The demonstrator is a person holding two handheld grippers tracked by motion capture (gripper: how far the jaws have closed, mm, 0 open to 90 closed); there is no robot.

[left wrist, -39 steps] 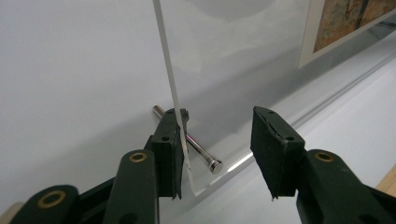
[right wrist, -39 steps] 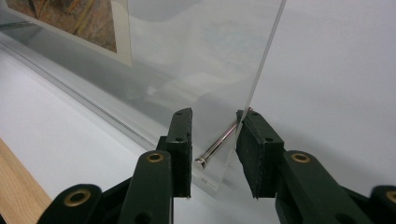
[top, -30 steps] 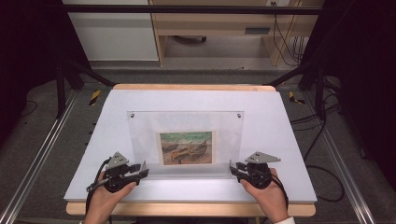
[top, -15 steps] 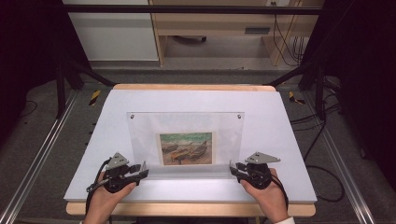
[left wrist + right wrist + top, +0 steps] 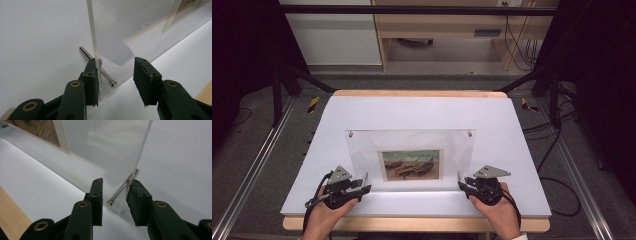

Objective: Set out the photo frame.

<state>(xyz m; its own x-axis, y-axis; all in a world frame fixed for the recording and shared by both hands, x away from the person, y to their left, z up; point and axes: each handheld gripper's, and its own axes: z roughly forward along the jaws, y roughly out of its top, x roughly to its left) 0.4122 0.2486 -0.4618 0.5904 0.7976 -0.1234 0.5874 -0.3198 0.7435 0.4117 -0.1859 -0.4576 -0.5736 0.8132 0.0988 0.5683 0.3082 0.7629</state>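
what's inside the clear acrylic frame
A small painting print with a pale border sits between the clear panels of the acrylic frame, low and centred. Its back is hidden. A metal pin crosses each lower corner.

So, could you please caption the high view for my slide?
Two grippers flank an upright clear frame on a white table.

Left gripper jaws apart, low at near-left; right gripper jaws apart, near-right
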